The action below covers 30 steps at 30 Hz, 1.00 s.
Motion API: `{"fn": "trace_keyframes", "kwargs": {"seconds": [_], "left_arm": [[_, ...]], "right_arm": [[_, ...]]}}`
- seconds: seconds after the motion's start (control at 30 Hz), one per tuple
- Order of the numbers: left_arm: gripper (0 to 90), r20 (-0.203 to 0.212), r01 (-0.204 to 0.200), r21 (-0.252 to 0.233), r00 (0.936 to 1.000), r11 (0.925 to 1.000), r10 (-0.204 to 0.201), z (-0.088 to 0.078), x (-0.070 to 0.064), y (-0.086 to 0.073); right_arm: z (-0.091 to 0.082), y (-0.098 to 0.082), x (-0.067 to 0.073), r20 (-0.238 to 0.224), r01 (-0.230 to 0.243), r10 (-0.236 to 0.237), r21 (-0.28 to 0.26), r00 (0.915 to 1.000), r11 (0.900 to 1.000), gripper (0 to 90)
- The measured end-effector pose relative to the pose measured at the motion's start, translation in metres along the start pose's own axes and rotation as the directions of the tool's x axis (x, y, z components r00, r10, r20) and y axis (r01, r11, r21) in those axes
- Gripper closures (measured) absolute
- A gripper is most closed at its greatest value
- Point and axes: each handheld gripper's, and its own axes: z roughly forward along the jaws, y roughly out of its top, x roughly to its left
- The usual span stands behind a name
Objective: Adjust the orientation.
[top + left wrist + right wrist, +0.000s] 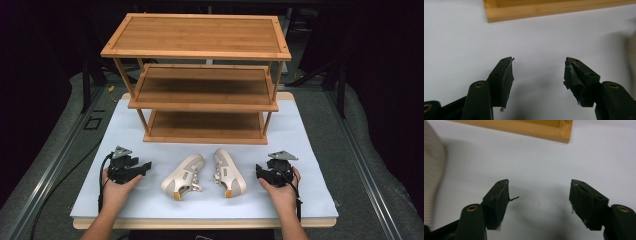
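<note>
Two beige sneakers lie side by side at the near middle of the white tabletop (pixel 55 200), just in front of a three-tier bamboo shoe rack (pixel 200 37). The left sneaker (pixel 183 176) points its toe toward one o'clock and the right sneaker (pixel 229 171) points its toe toward eleven o'clock, so the toes lean in toward each other while the tan-tipped heels spread apart nearest the person. The two shoes lie close together but do not touch.

At nine o'clock from the pair, the left gripper (pixel 146 165) rests low over the tabletop in the person's left hand (pixel 116 187), aimed toward the shoes and near the left sneaker without touching it. In the left gripper view its black fingers (pixel 504 77) stand wide apart with only bare white tabletop between them, a corner of the rack's bottom frame (pixel 529 10) lying beyond at twelve o'clock and a blurred beige edge at three o'clock.

At three o'clock from the pair, the right gripper (pixel 260 172) sits in the person's right hand (pixel 281 192), just beside the right sneaker and clear of it. In the right gripper view its fingers (pixel 586 200) are likewise spread wide and hold nothing, with the ribbed sole of a sneaker (pixel 432 170) at nine o'clock and the rack's base rail (pixel 541 131) at twelve o'clock.

All three shelves of the rack are bare. A grey three-cornered plate tops each gripper, and black cables trail back toward the table's near edge.
</note>
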Motion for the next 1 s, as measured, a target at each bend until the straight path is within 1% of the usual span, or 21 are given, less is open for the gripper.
{"fn": "trace_keyframes", "kwargs": {"seconds": [0.03, 0.07, 0.1, 0.13, 0.17, 0.2, 0.23, 0.27, 0.3, 0.33, 0.37, 0.47, 0.5, 0.53, 0.6, 0.67, 0.77, 0.8, 0.9, 0.93, 1.0], "left_arm": [[41.4, 0.016, -0.013, -0.010, 0.9998, 0.9999, 0.013, -0.004, -0.003, 0.000], [42.7, 0.017, -0.031, -0.019, 0.9993, 0.9993, 0.032, -0.007, -0.006, 0.000], [42.8, 0.024, -0.044, -0.025, 0.9987, 0.9987, 0.045, -0.009, -0.009, 0.000], [43.3, 0.024, -0.044, -0.025, 0.9987, 0.9987, 0.045, -0.009, -0.009, 0.000], [43.3, 0.068, -0.037, -0.038, 0.9969, 0.9986, 0.040, -0.012, -0.013, 0.001], [43.2, 0.078, -0.039, -0.043, 0.9960, 0.9983, 0.042, -0.013, -0.015, 0.002], [43.4, 0.078, -0.039, -0.043, 0.9960, 0.9983, 0.042, -0.013, -0.015, 0.002], [43.4, 0.091, -0.051, -0.050, 0.9943, 0.9974, 0.056, -0.016, -0.020, 0.003], [43.8, 0.091, -0.051, -0.050, 0.9943, 0.9974, 0.056, -0.016, -0.020, 0.003], [44.6, 0.093, -0.075, -0.050, 0.9925, 0.9959, 0.080, -0.018, -0.026, 0.004], [45.2, 0.090, -0.093, -0.051, 0.9912, 0.9944, 0.097, -0.019, -0.028, 0.005], [46.1, 0.098, -0.121, -0.046, 0.9873, 0.9916, 0.125, -0.021, -0.033, 0.006], [45.9, 0.098, -0.121, -0.046, 0.9873, 0.9916, 0.125, -0.021, -0.033, 0.006], [45.8, 0.107, -0.130, -0.040, 0.9852, 0.9907, 0.133, -0.020, -0.036, 0.006], [45.5, 0.106, -0.130, -0.038, 0.9854, 0.9908, 0.133, -0.020, -0.037, 0.007], [45.5, 0.131, -0.120, -0.052, 0.9833, 0.9913, 0.126, -0.023, -0.041, 0.008], [45.6, 0.147, -0.121, -0.058, 0.9808, 0.9910, 0.128, -0.025, -0.044, 0.009], [45.7, 0.151, -0.134, -0.062, 0.9782, 0.9890, 0.142, -0.027, -0.048, 0.010], [45.7, 0.137, -0.159, -0.073, 0.9763, 0.9846, 0.168, -0.029, -0.054, 0.010], [46.1, 0.147, -0.162, -0.078, 0.9739, 0.9837, 0.172, -0.030, -0.055, 0.010], [49.9, 0.193, -0.154, -0.085, 0.9667, 0.9844, 0.168, -0.030, -0.057, 0.010]], "right_arm": [[-0.005, 0.000, 0.001, -0.019, 0.007, -0.007, -0.012, 0.9998, 1.000, 38.3], [-0.010, -0.001, 0.003, -0.038, 0.001, -0.003, -0.029, 0.9993, 1.000, 41.1], [-0.014, -0.001, 0.004, -0.055, 0.007, -0.009, -0.031, 0.9985, 0.999, 42.4], [-0.014, -0.001, 0.004, -0.055, 0.007, -0.009, -0.031, 0.9985, 0.999, 42.4], [-0.019, 0.000, 0.008, -0.118, 0.034, -0.038, -0.041, 0.9923, 0.999, 43.8], [-0.020, 0.000, 0.010, -0.111, 0.058, -0.062, -0.043, 0.9918, 0.997, 43.9], [-0.020, 0.000, 0.010, -0.111, 0.058, -0.062, -0.043, 0.9918, 0.997, 43.9], [-0.023, 0.001, 0.015, -0.104, 0.080, -0.084, -0.038, 0.9910, 0.996, 44.5], [-0.023, 0.001, 0.015, -0.104, 0.080, -0.084, -0.038, 0.9910, 0.996, 44.5], [-0.025, 0.002, 0.019, -0.082, 0.097, -0.100, -0.040, 0.9916, 0.994, 46.5], [-0.025, 0.002, 0.020, -0.085, 0.101, -0.104, -0.044, 0.9910, 0.994, 46.9], [-0.028, 0.002, 0.021, -0.084, 0.098, -0.102, -0.059, 0.9912, 0.993, 47.4], [-0.028, 0.002, 0.021, -0.084, 0.098, -0.102, -0.059, 0.9912, 0.993, 47.4], [-0.030, 0.002, 0.022, -0.070, 0.098, -0.103, -0.071, 0.9922, 0.993, 47.3], [-0.031, 0.003, 0.022, -0.103, 0.093, -0.103, -0.095, 0.9894, 0.991, 46.8], [-0.033, 0.003, 0.023, -0.091, 0.086, -0.095, -0.102, 0.9913, 0.991, 47.6], [-0.035, 0.004, 0.023, -0.111, 0.070, -0.082, -0.108, 0.9904, 0.992, 47.7], [-0.036, 0.004, 0.024, -0.116, 0.060, -0.072, -0.105, 0.9907, 0.993, 47.6], [-0.038, 0.005, 0.024, -0.134, 0.051, -0.065, -0.107, 0.9888, 0.993, 47.6], [-0.038, 0.005, 0.025, -0.134, 0.049, -0.063, -0.104, 0.9890, 0.993, 47.6], [-0.039, 0.006, 0.027, -0.133, 0.051, -0.065, -0.108, 0.9889, 0.993, 47.6]]}}
